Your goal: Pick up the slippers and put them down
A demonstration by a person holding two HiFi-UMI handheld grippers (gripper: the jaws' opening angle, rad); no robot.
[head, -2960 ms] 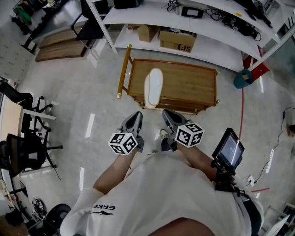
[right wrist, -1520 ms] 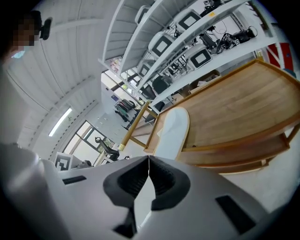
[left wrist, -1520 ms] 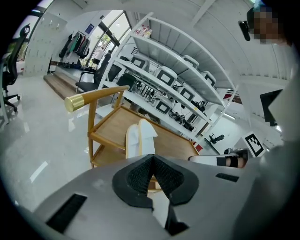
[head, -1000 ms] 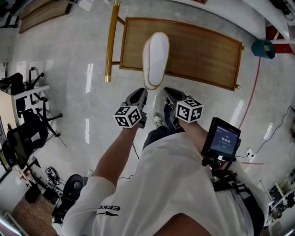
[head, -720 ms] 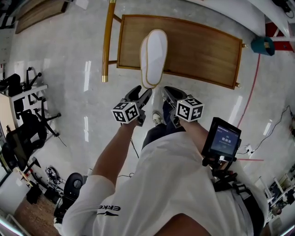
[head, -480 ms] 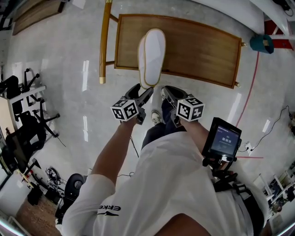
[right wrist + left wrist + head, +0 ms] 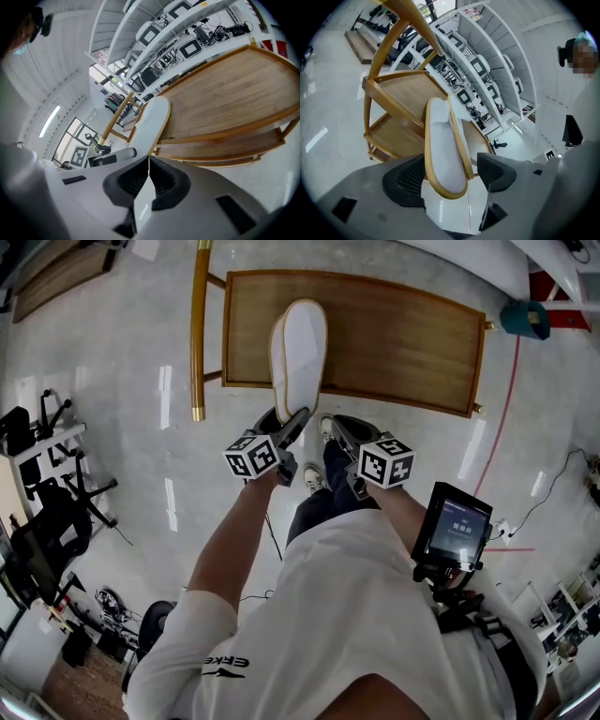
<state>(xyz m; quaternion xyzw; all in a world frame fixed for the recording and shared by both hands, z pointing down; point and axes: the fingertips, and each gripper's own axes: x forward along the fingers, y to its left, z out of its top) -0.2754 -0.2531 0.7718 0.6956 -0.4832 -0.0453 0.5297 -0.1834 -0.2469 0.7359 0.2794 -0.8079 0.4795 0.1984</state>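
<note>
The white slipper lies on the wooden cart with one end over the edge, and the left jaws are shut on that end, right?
Not quite. The left gripper is open: its jaws have just been opening and stand apart on either side of the slipper's overhanging end, as the left gripper view shows. The rest holds: it lies on the cart.

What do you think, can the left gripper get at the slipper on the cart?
Likely yes: the left gripper has just been opening its jaws, and the slipper overhangs the cart between them, unobstructed.
</note>
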